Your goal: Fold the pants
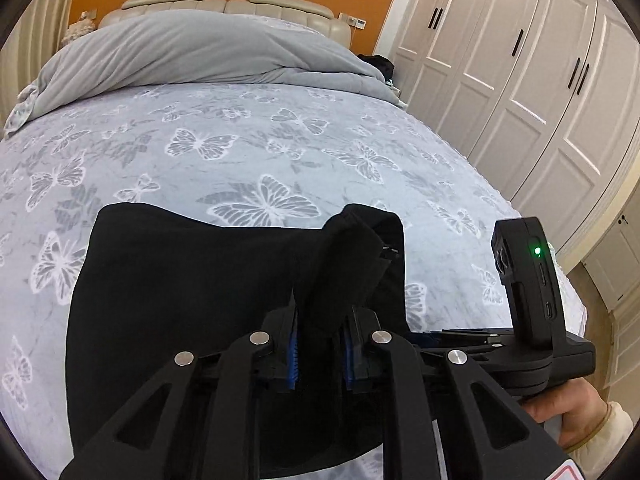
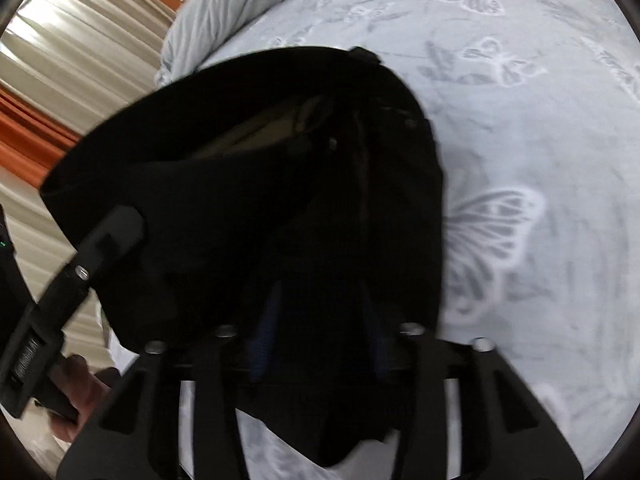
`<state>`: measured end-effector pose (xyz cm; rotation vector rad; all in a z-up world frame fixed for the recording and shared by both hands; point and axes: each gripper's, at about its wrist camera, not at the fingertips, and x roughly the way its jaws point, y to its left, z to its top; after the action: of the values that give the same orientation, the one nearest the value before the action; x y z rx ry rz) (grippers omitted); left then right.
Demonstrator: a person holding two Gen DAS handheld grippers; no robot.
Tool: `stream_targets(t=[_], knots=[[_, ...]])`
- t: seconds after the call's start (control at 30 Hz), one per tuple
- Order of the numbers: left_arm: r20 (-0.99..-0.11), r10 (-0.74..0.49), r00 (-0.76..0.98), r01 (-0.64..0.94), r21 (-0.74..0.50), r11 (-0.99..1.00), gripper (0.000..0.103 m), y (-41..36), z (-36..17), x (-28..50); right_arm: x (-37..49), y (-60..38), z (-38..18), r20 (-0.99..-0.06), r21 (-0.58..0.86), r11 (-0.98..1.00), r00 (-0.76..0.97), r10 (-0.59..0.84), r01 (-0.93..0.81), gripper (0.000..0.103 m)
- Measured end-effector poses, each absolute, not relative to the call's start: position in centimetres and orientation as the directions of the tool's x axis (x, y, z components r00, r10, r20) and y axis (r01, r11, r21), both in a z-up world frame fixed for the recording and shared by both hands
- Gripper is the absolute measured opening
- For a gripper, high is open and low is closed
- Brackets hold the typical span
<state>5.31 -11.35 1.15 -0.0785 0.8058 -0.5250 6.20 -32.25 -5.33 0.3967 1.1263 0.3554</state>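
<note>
The black pants [image 1: 192,280] hang in front of me above the butterfly-print bed sheet [image 1: 240,152]. My left gripper [image 1: 320,344] is shut on a bunched fold of the pants, cloth rising between its blue pads [image 1: 294,354]. In the right wrist view, my right gripper [image 2: 320,344] is shut on the pants [image 2: 248,200], whose open waistband shows a pale inner lining; the picture is blurred. The right gripper's body and camera [image 1: 528,280] show at the right of the left wrist view, and the left gripper's body [image 2: 80,272] at the left of the right wrist view.
A grey duvet [image 1: 200,52] is heaped at the head of the bed by a padded headboard [image 1: 224,4]. White wardrobe doors [image 1: 520,72] line the right side. Curtains [image 2: 80,40] hang at the left in the right wrist view.
</note>
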Motion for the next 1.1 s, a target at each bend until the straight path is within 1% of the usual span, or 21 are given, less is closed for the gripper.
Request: stream_targets(t=[0.07,0.27,0.3,0.37,0.4,0.5,0.53,0.57,0.6,0.63,0.67,0.7,0.73,0.77,0.8,0.87,0.97,1.0,1.03,1.07,1.1], knots=[[-0.669,-0.484,0.564,0.419,-0.274,0.866,0.015,-11.2,1.1,5.4,6.0,-31.5,-4.9,-0.815,0.426,0.9,0.392,0.427,-0.096,0.038],[-0.668,-0.48,0.568,0.417,-0.269,0.868,0.015,-10.8,0.8,5.4,5.1,-32.5,-5.2,-0.796,0.468,0.88,0.395,0.459,-0.079,0.04],[-0.667,-0.479,0.57,0.418,-0.267,0.868,0.015,-10.8,0.6,5.3,5.0,-32.2,-5.4,-0.792,0.474,0.877,0.395,0.465,-0.082,0.038],[-0.668,-0.478,0.57,0.41,-0.274,0.87,0.015,-10.7,0.4,5.4,5.0,-31.7,-5.2,-0.791,0.471,0.878,0.401,0.461,-0.082,0.016],[-0.669,-0.478,0.569,0.408,-0.275,0.871,0.015,-10.6,0.4,5.4,4.8,-31.5,-4.2,-0.781,0.464,0.881,0.426,0.456,-0.091,0.011],[-0.66,-0.497,0.563,0.422,-0.287,0.86,0.015,-10.6,0.8,4.9,3.6,-31.7,-0.5,-0.748,0.412,0.902,0.518,0.414,-0.127,0.007],[-0.652,-0.504,0.567,0.435,-0.283,0.855,0.017,-10.8,1.2,4.5,3.1,-32.1,0.6,-0.75,0.352,0.928,0.555,0.359,-0.125,0.004],[-0.644,-0.51,0.57,0.447,-0.278,0.85,0.02,-11.0,1.5,4.0,2.9,-32.5,0.7,-0.759,0.306,0.945,0.57,0.313,-0.111,0.004],[-0.643,-0.529,0.554,0.464,-0.289,0.838,0.021,-11.6,1.5,3.6,3.0,-33.2,0.0,-0.774,0.281,0.957,0.571,0.274,-0.078,0.009],[-0.661,-0.534,0.527,0.469,-0.298,0.832,0.038,-12.4,1.0,3.4,3.5,-34.4,-2.2,-0.817,0.271,0.962,0.525,0.239,-0.017,0.018],[-0.686,-0.527,0.502,0.467,-0.297,0.833,0.062,-13.2,0.2,3.4,3.9,-35.3,-4.2,-0.855,0.266,0.963,0.47,0.221,0.031,0.022],[-0.721,-0.515,0.464,0.47,-0.292,0.833,0.068,-14.2,-1.2,3.4,3.9,-36.3,-5.5,-0.873,0.274,0.959,0.439,0.214,0.078,0.019],[-0.744,-0.507,0.436,0.477,-0.287,0.831,0.068,-14.8,-2.3,3.4,3.4,-37.5,-4.8,-0.849,0.327,0.938,0.471,0.238,0.116,0.019],[-0.772,-0.49,0.406,0.48,-0.276,0.833,0.067,-15.1,-3.5,3.2,2.9,-38.1,-3.7,-0.852,0.303,0.941,0.486,0.196,0.15,0.021],[-0.77,-0.498,0.398,0.481,-0.287,0.829,0.067,-14.8,-3.7,2.9,2.1,-38.6,-2.0,-0.831,0.287,0.944,0.533,0.161,0.162,0.023],[-0.731,-0.537,0.42,0.472,-0.33,0.818,0.068,-12.9,-2.7,2.4,-0.5,-39.5,2.2,-0.722,0.347,0.93,0.668,0.181,0.123,0.023],[-0.671,-0.514,0.535,0.417,-0.32,0.851,0.078,-7.9,0.6,2.5,-1.9,-37.9,4.0,-0.663,0.394,0.919,0.695,0.277,0.009,0.023],[-0.66,-0.486,0.573,0.392,-0.3,0.87,0.08,-6.5,1.3,2.7,-1.3,-36.8,3.6,-0.676,0.382,0.924,0.675,0.295,-0.021,0.028],[-0.656,-0.449,0.607,0.362,-0.275,0.891,0.084,-5.3,1.9,3.0,-0.2,-35.0,2.3,-0.721,0.35,0.936,0.625,0.298,-0.043,0.034],[-0.666,-0.379,0.643,0.313,-0.224,0.923,0.086,-3.7,2.2,3.4,0.6,-33.8,0.4,-0.777,0.301,0.953,0.568,0.273,-0.046,0.05],[-0.679,-0.34,0.651,0.286,-0.195,0.938,0.086,-2.8,2.0,3.7,0.7,-34.1,-1.1,-0.818,0.245,0.969,0.529,0.227,-0.036,0.054]])
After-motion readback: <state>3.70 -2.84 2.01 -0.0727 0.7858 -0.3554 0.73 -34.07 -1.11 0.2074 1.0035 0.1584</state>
